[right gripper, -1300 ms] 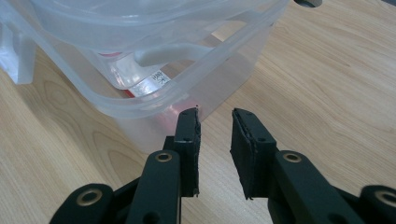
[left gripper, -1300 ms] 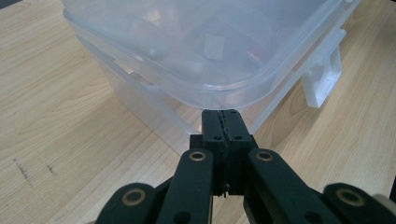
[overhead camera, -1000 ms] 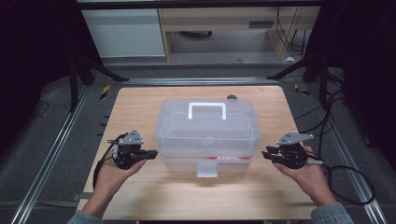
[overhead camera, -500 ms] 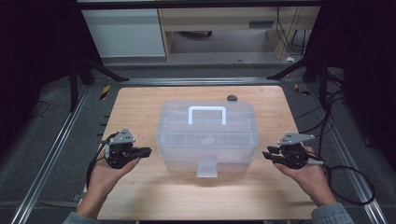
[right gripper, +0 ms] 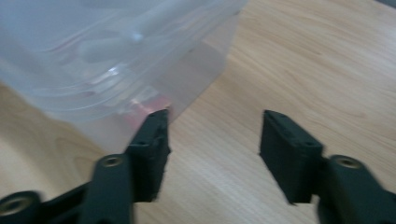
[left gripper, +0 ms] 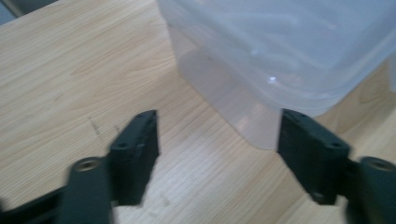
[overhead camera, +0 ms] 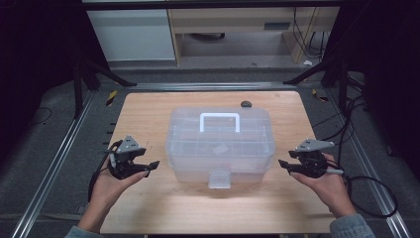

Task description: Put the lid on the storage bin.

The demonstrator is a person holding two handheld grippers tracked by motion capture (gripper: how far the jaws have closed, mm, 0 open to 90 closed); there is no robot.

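Left claw (overhead camera: 151, 167) is seen at lower left of the high view, held in a hand (overhead camera: 106, 191); its jaws have just been opening and stand released, nothing between them. In the left gripper view the black jaws are spread apart over bare wood, with the box corner just beyond them at upper right. Right claw (overhead camera: 283, 165) is seen at lower right of the high view, held in the other hand (overhead camera: 329, 191); its jaws have just been opening too, released, nothing gripped. In the right gripper view the box is seen at upper left, just past the left jaw tip; contact cannot be told. The clear rectangular plastic storage box with white handle (overhead camera: 220, 144) is set at centre of the light wooden worktop (overhead camera: 148, 106), between both claws, lid on, front latch flap facing the bottom of the frame. A small dark round object (overhead camera: 246, 104) is seen on the worktop behind the box, upper centre.
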